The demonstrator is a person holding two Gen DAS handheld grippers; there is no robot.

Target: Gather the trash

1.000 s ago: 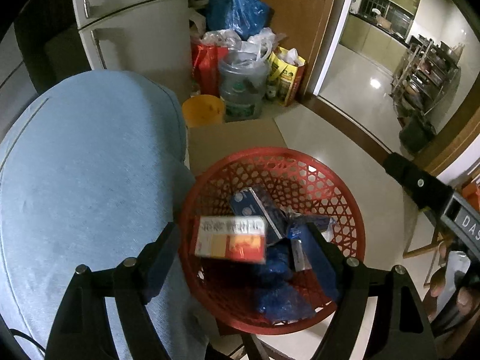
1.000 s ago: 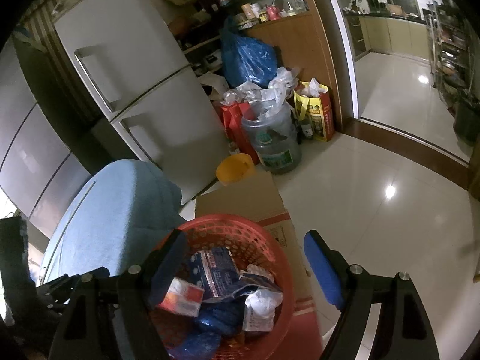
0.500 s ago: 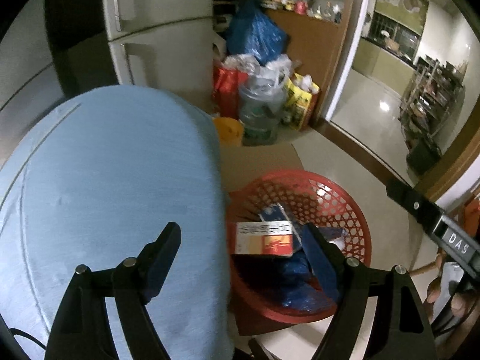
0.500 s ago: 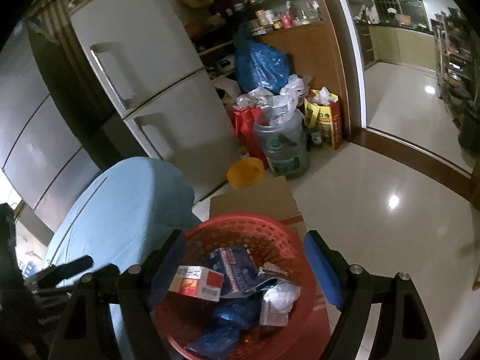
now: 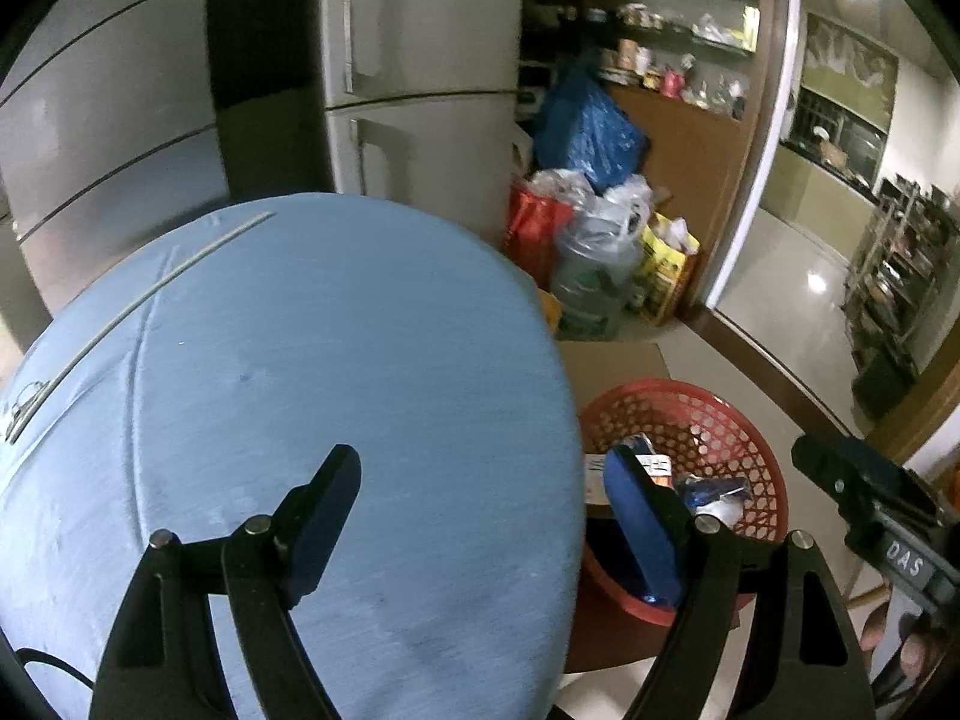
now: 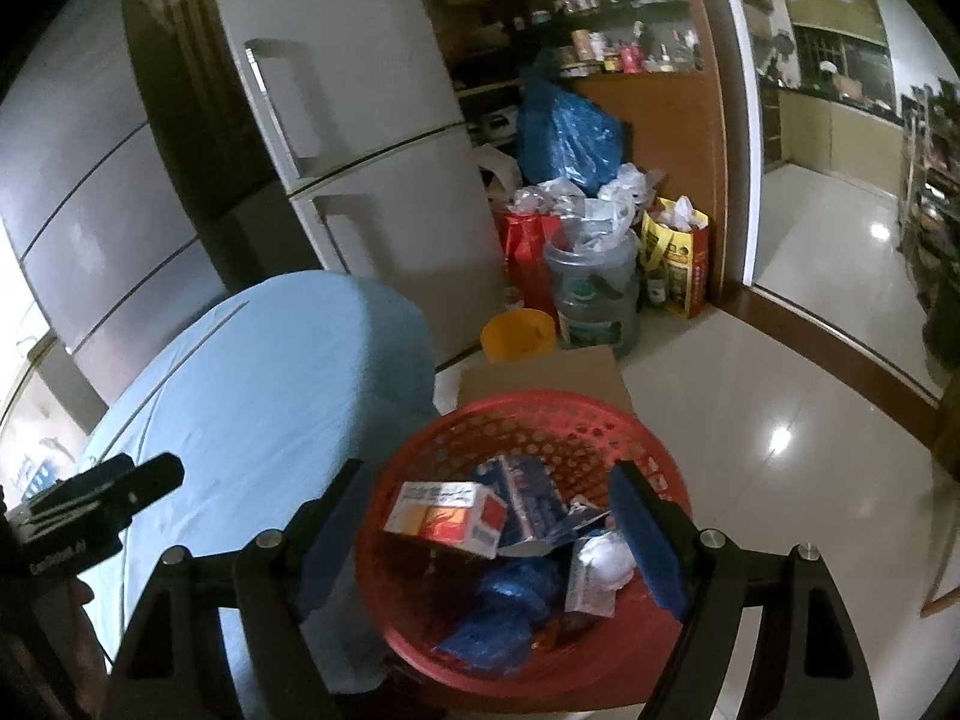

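A red mesh basket stands on the floor beside a table with a light blue cover. In the basket lie a red and white carton, a blue pack, crumpled white paper and blue wrappers. My left gripper hangs open over the table's right edge, nothing between its fingers. My right gripper is open above the basket, holding nothing.
Two pale fridges stand behind the table. Past the basket lie a cardboard sheet, a yellow tub, a water jug stuffed with bags, red and yellow bags and a blue sack. Shiny tiled floor spreads to the right.
Both grippers have drawn back and up from the basket. In the left wrist view the blue table now fills the middle and the basket has slid to the right. Both stay open.
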